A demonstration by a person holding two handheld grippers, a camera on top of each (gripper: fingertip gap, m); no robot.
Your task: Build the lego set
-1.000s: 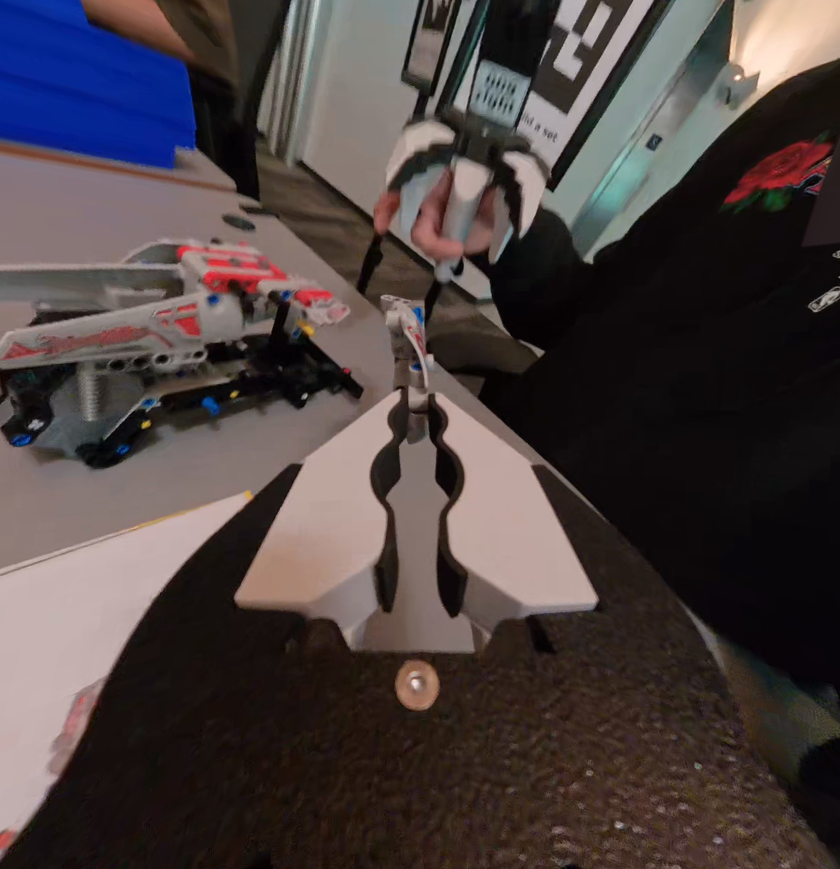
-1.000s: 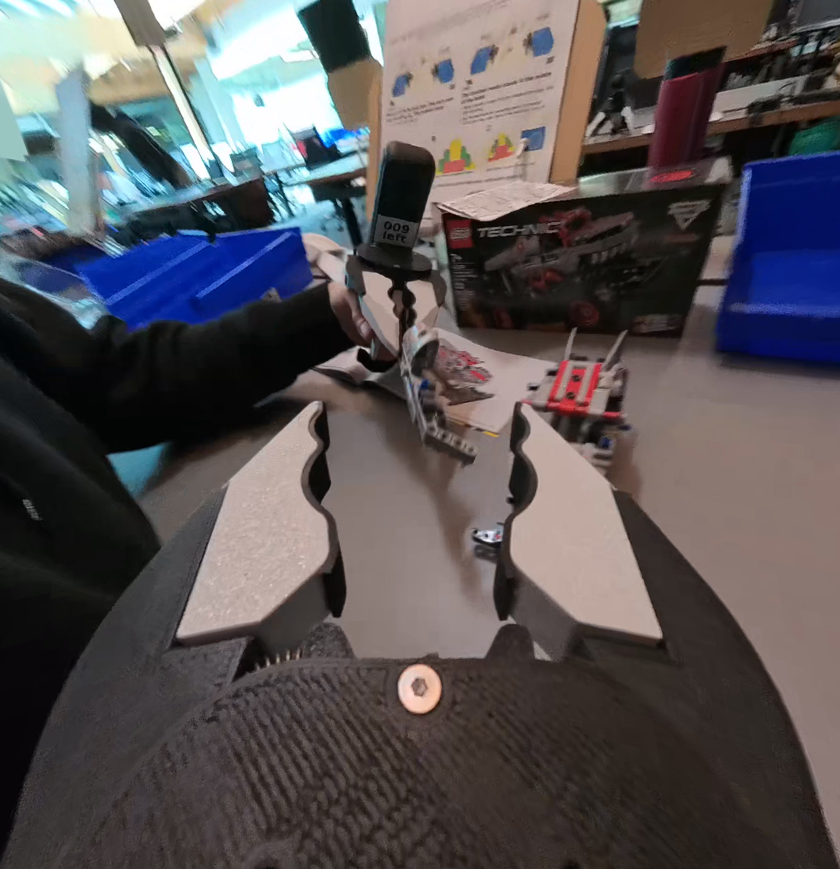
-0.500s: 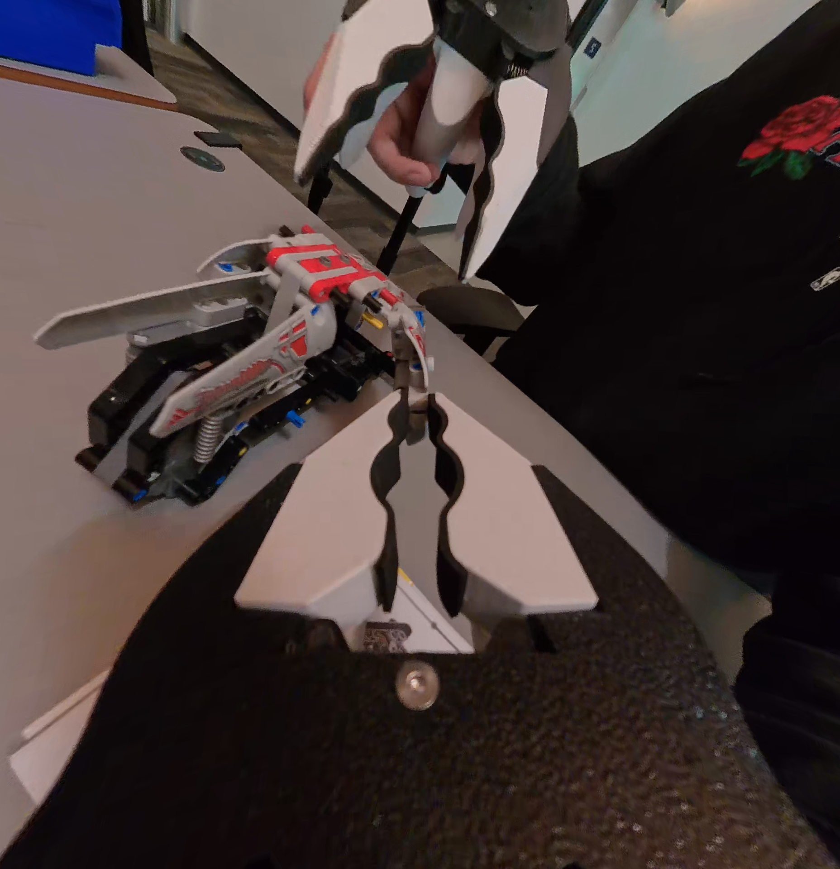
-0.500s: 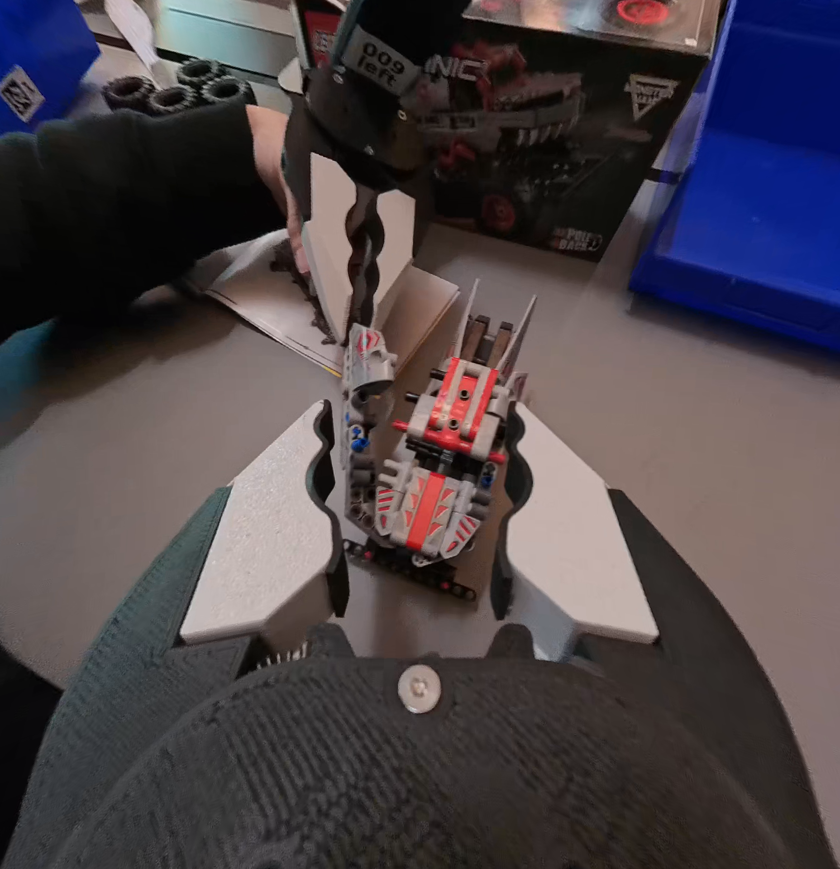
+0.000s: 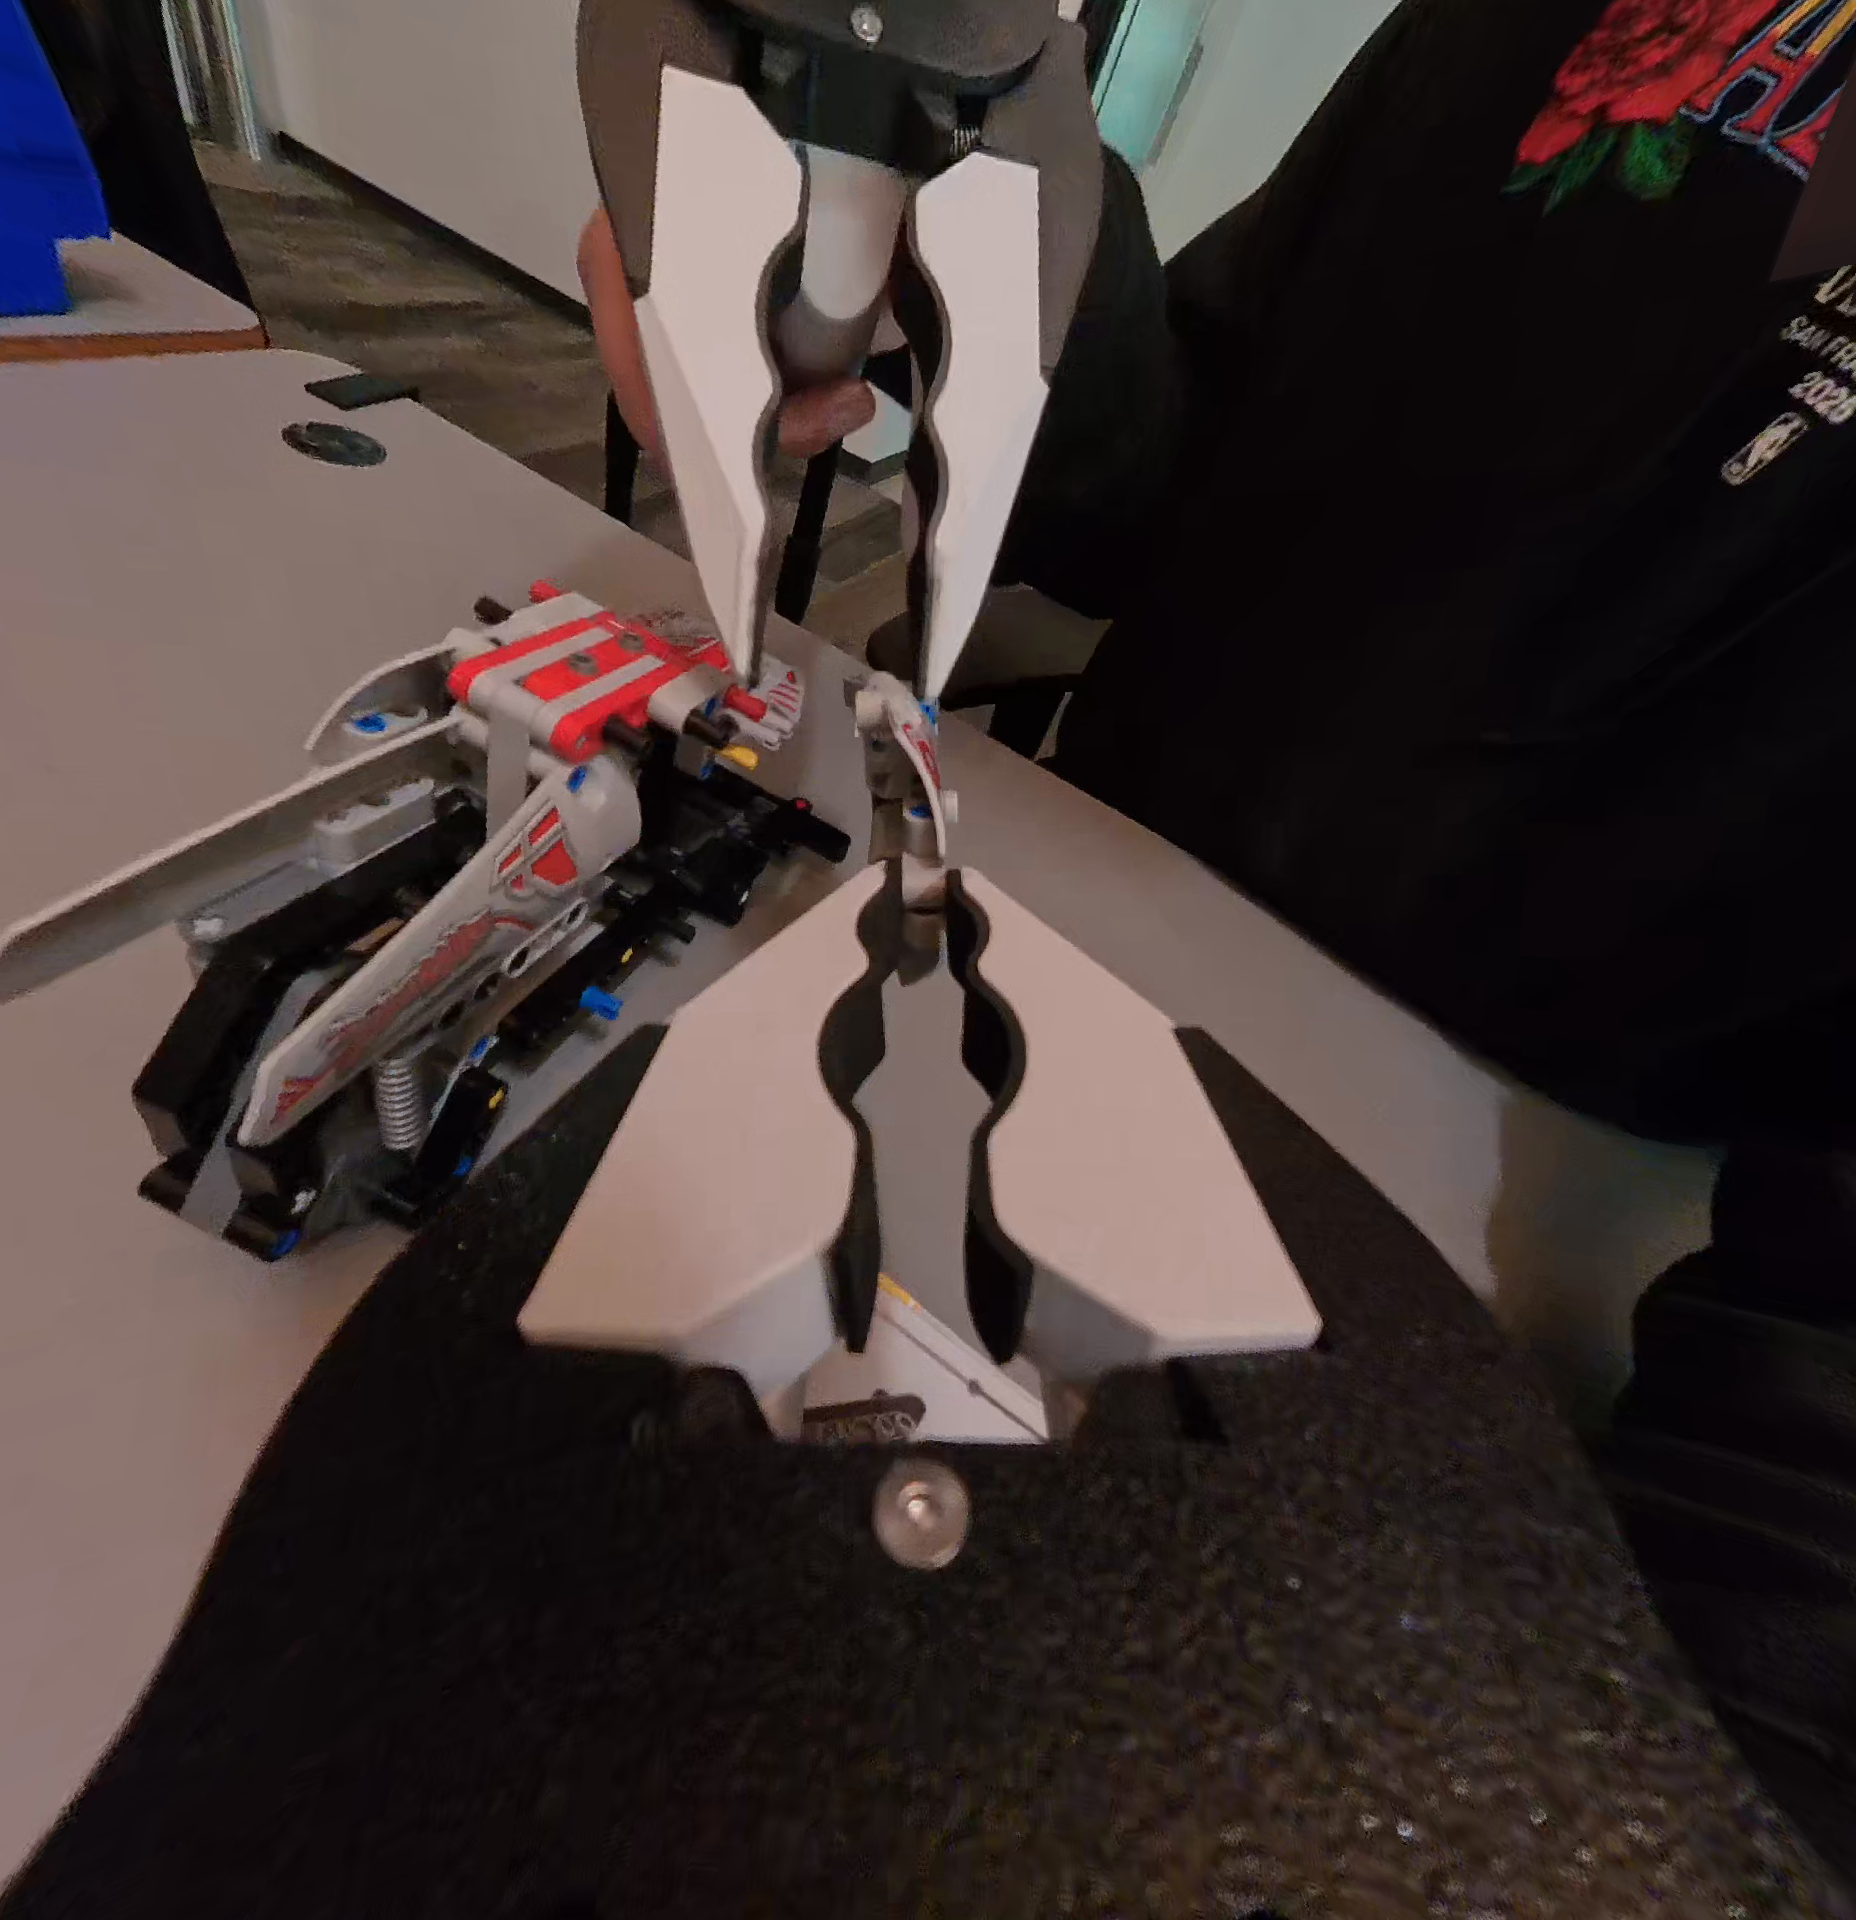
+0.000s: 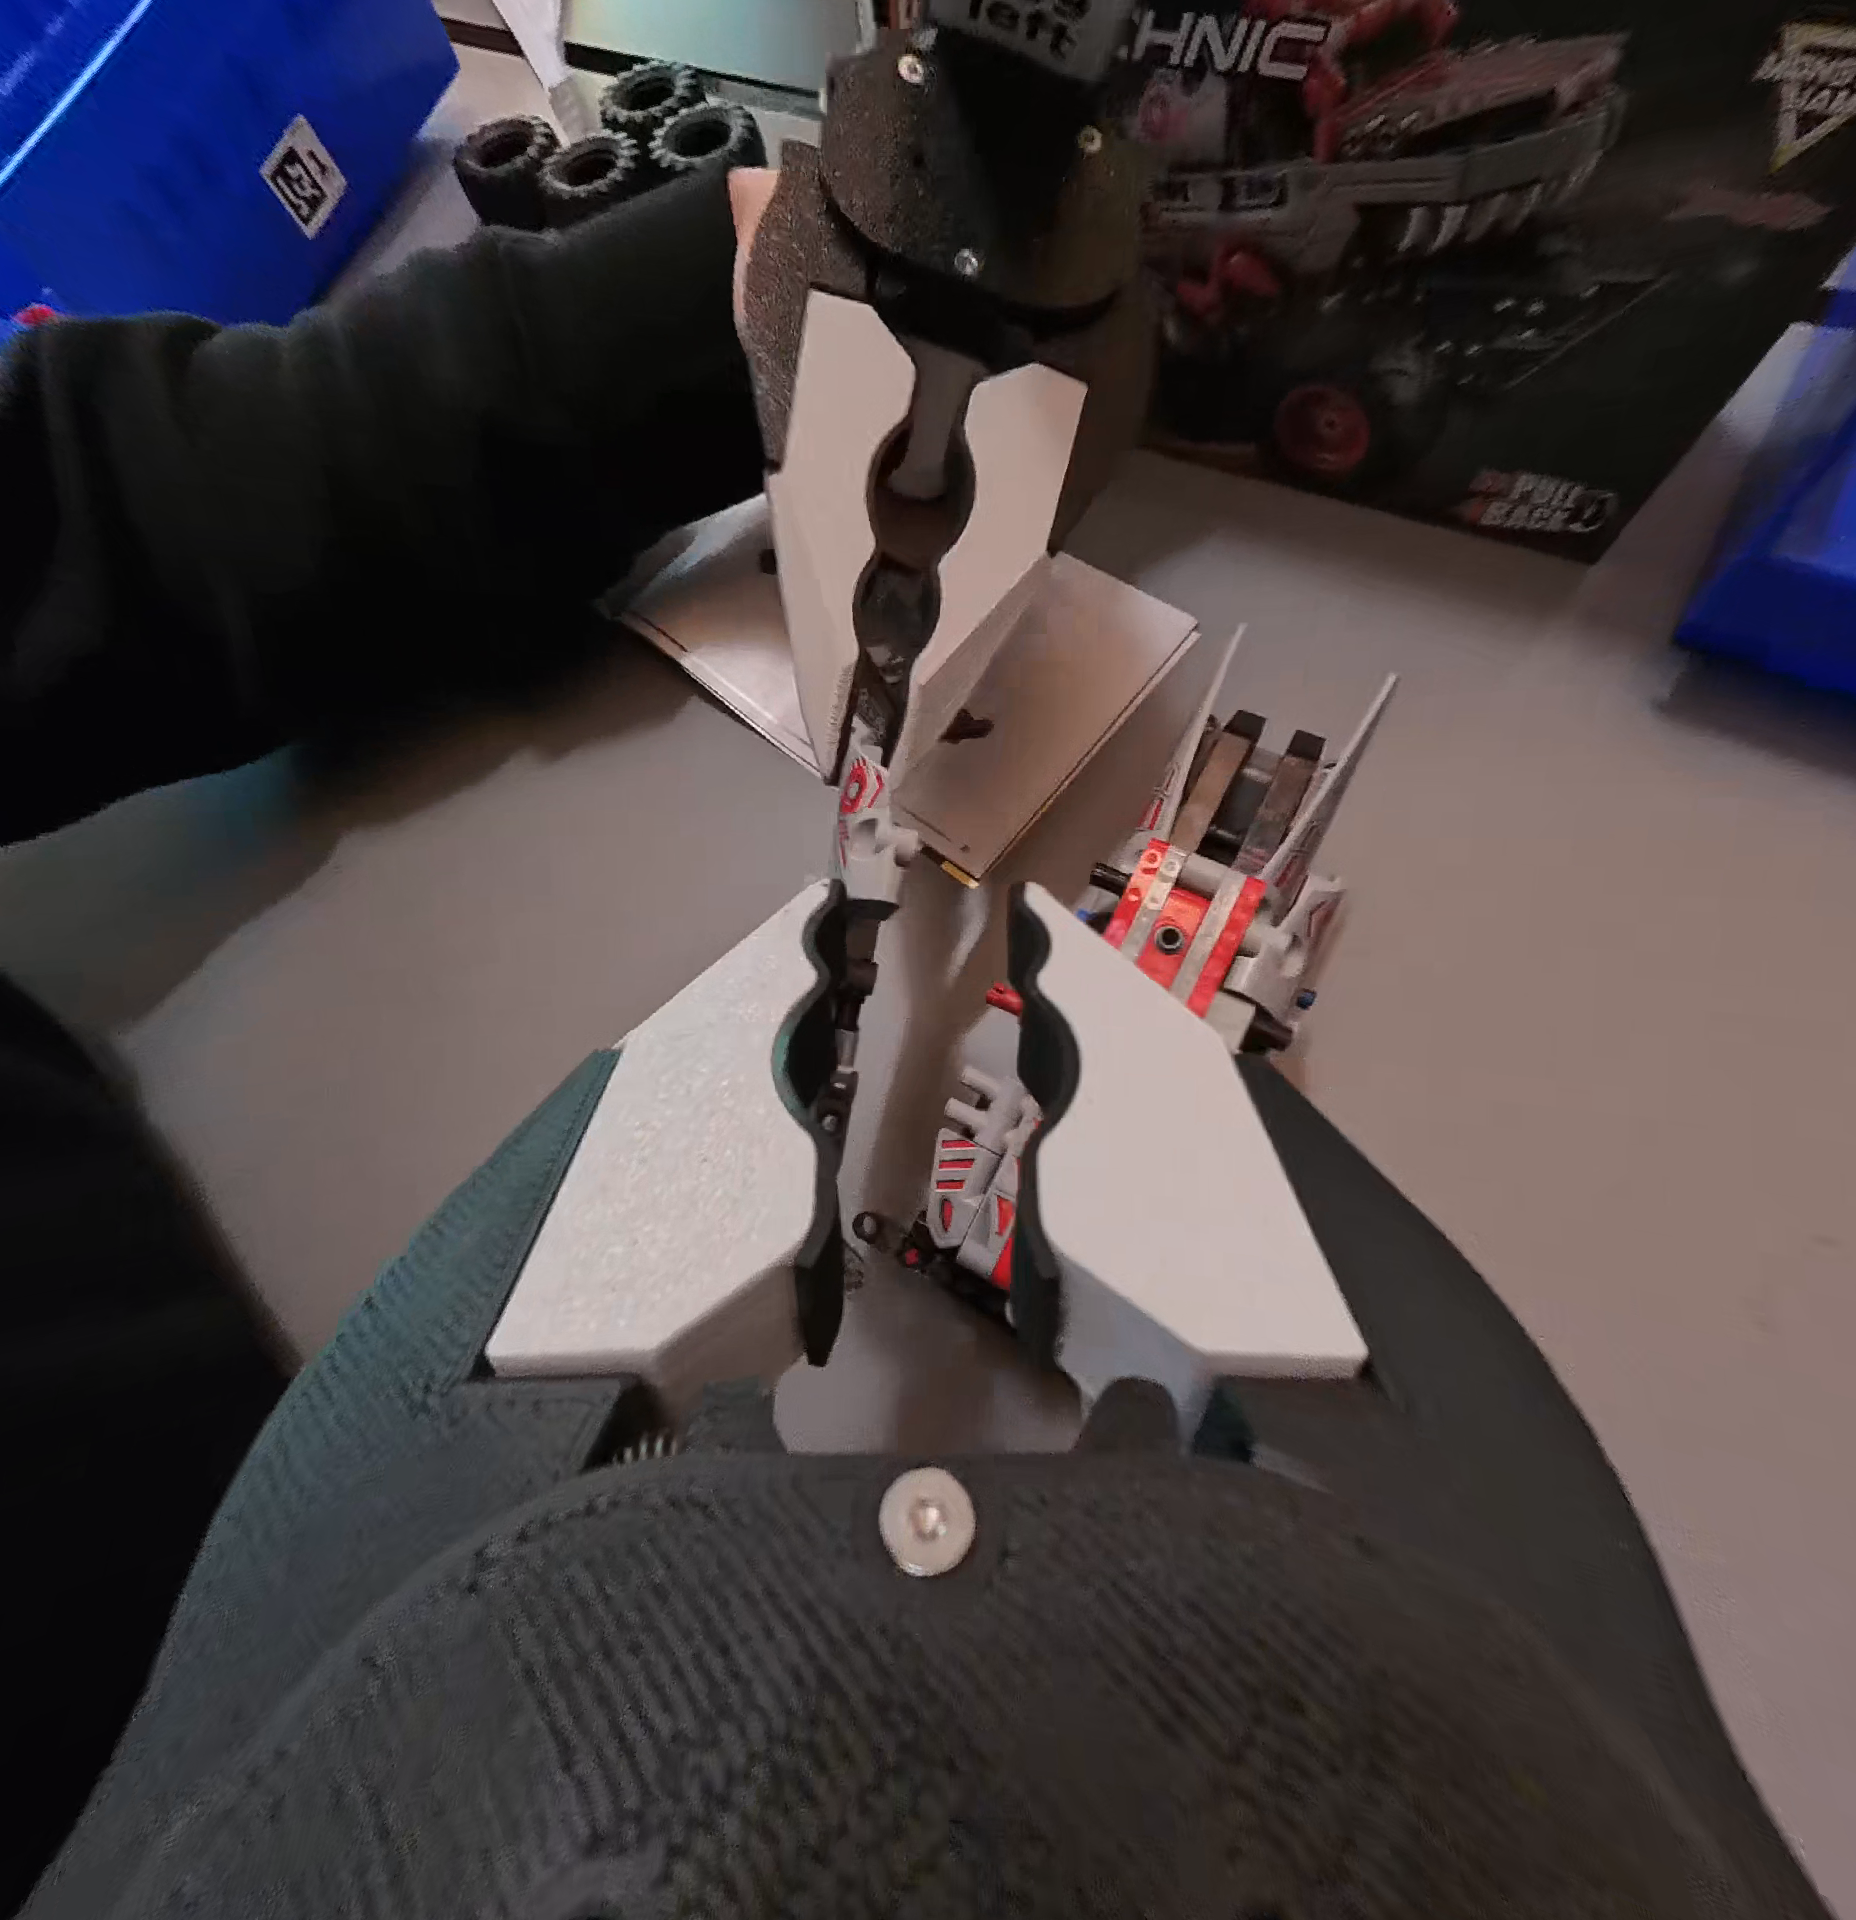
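Observation:
The partly built Lego vehicle (image 5: 436, 914), grey, red and black with long grey blades, stands on the grey table (image 5: 124, 582). It also shows in the right wrist view (image 6: 1215, 914). My left gripper (image 5: 916, 883) is shut on a small grey-and-red panel piece (image 5: 908, 790) and holds it upright just beside the vehicle's front. My right gripper (image 6: 924, 904) is open and comes down from above (image 5: 836, 675). One fingertip is by the vehicle's red front, the other by the top of the held piece (image 6: 867, 831). The left gripper (image 6: 862, 748) shows opposite it.
An instruction booklet (image 6: 1049, 707) lies behind the vehicle. The set's box (image 6: 1423, 260), black tyres (image 6: 612, 145) and blue bins (image 6: 176, 135) (image 6: 1817, 499) stand at the back. A person in black (image 5: 1526, 623) is close by the table's edge. The left gripper's tips are roughly 4 cm from the right gripper's.
Both grippers have moved in on the vehicle. The left one carried the panel piece to the vehicle's front; the right one dropped closer and its jaws narrowed around the front and the piece.

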